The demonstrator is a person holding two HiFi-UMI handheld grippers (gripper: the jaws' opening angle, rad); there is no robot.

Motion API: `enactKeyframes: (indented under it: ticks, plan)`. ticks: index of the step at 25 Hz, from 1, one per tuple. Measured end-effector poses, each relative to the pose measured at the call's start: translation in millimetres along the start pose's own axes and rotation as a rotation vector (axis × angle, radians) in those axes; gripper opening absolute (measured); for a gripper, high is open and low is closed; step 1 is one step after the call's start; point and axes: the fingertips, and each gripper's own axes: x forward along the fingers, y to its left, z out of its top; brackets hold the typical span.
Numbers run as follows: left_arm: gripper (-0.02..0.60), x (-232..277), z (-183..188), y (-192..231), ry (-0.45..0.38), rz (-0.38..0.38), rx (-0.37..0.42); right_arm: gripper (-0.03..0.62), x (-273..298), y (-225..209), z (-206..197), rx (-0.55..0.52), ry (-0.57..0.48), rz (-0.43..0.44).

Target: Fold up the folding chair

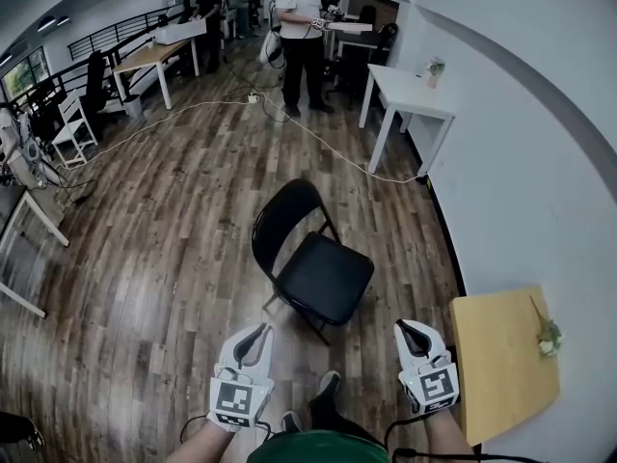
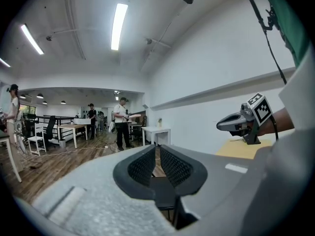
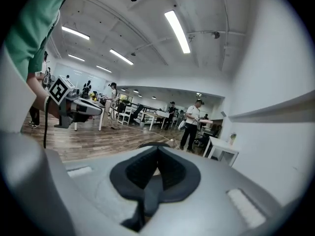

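The black folding chair [image 1: 313,258] stands unfolded on the wooden floor, its round back toward the far left and its seat toward me. My left gripper [image 1: 254,332] hovers just short of the seat's near edge, jaws shut and empty. My right gripper [image 1: 413,328] hangs to the right of the seat, also shut with nothing in it. In the left gripper view the pads [image 2: 142,166] meet, and the right gripper [image 2: 232,125] shows at the right. In the right gripper view the top of the chair's back [image 3: 152,144] peeks over the closed gripper [image 3: 157,156].
A small yellow table [image 1: 501,365] with a little flower [image 1: 549,338] stands close on my right against the white wall. A white table [image 1: 410,95] is farther back. A person [image 1: 302,37] stands beyond the chair, and a white cable [image 1: 193,109] runs across the floor.
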Motion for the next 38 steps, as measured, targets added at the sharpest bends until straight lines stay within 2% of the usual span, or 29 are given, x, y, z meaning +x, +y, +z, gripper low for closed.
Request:
enactKeyframes:
  ticks: [3,7,13,19,24,27,31,38]
  plan:
    - [0.04,17.8,0.5,6.7,0.016,0.018,0.017,0.002,21.4,-16.8,-7.9,0.061,-0.033,-0.001]
    - [0.04,54.4,1.5,20.3,0.042,0.06,0.035,0.002,56.2,-36.0,-22.4,0.105,-0.037,0.066]
    - [0.04,121.5,0.8,18.4,0.081,0.077,0.012,0.002,108.3,-86.5,-46.2,0.187,-0.061,0.102]
    - [0.04,168.3,-3.2,23.9,0.125,0.11,0.0,0.003,148.4,-119.1,-75.3,0.267,-0.042,0.166]
    - [0.04,197.2,-10.6,43.1,0.16,0.143,0.031,0.002,171.3,-134.9,-101.0,0.343,-0.019,0.187]
    - [0.04,214.8,-14.2,59.0,0.183,0.151,0.042,0.002,181.5,-140.0,-114.2,0.383,-0.001,0.187]
    - [0.041,244.4,-24.3,77.4,0.206,0.118,0.032,0.003,194.4,-146.7,-133.2,0.437,0.033,0.169]
    - [0.046,311.6,-58.1,134.3,0.282,0.085,0.05,0.003,228.8,-169.4,-162.3,0.508,0.1,0.072]
